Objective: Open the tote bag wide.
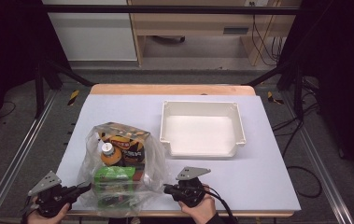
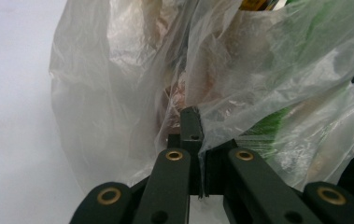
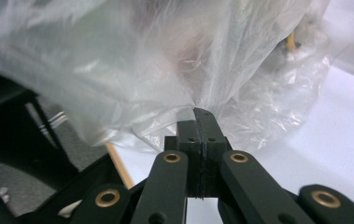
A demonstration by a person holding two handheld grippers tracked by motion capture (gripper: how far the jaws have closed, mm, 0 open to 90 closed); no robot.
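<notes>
Clear plastic bag (image 1: 121, 161), low and left of centre in the high view, is pinched by both the left gripper (image 1: 87, 187) and the right gripper (image 1: 166, 189), their jaws closed on its film, so the step in hand looks like opening it, which calls for pulling the film apart to free the bottle (image 1: 108, 151) and cartons.

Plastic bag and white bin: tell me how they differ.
The plastic bag is clear, crumpled film; the white bin is opaque and rigid. The plastic bag holds packaged goods; the white bin lies empty. The left gripper and right gripper pinch the plastic bag; the white bin stands untouched. Both rest on the table.

I see grey floor (image 1: 20, 135), wooden desk (image 1: 198, 23) behind, black frame rails (image 1: 165, 9), cables (image 1: 263, 42) right.
</notes>
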